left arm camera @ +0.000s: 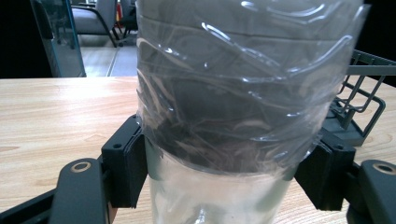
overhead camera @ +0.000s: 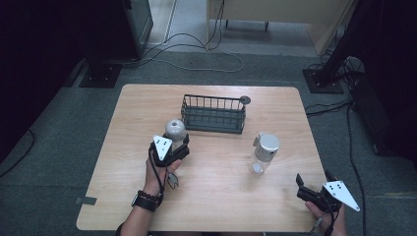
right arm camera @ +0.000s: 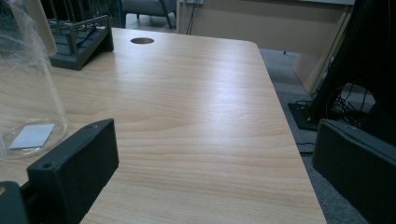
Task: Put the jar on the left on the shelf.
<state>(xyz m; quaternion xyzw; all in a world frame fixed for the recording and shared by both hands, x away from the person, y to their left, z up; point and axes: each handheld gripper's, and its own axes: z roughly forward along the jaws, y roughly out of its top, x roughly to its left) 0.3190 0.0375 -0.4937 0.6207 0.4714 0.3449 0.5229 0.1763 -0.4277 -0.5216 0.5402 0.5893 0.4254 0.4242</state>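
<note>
The person's left forearm comes up from the near edge of the bench (overhead camera: 123, 196), wrist banded with a dark bracelet, and the left hand (overhead camera: 160, 176) holds the left tool (overhead camera: 178, 146) pointing away toward the far side. The jaws of that tool are clamped on a clear plastic jar (overhead camera: 175, 131) with a grey domed top; in the left gripper view the jar (left arm camera: 243, 93) stands upright between the two black pads, which press against its sides low down, just under the crinkled plastic wrap. The jar stands on the bench just in front of the wire basket (overhead camera: 214, 114), a little to its left.

The right hand (overhead camera: 324, 216) sits at the near right corner of the bench, holding the right tool (overhead camera: 312, 182) low and level. Its jaws stand wide apart with nothing between them; the right gripper view looks across bare wood between them.

There are two jars: the gripped one and a second clear jar (overhead camera: 264, 153) with a grey lid, standing free right of centre, well apart from the right tool. There is one dark wire basket, toward the far middle of the bench. Two tools, one in each hand.
</note>
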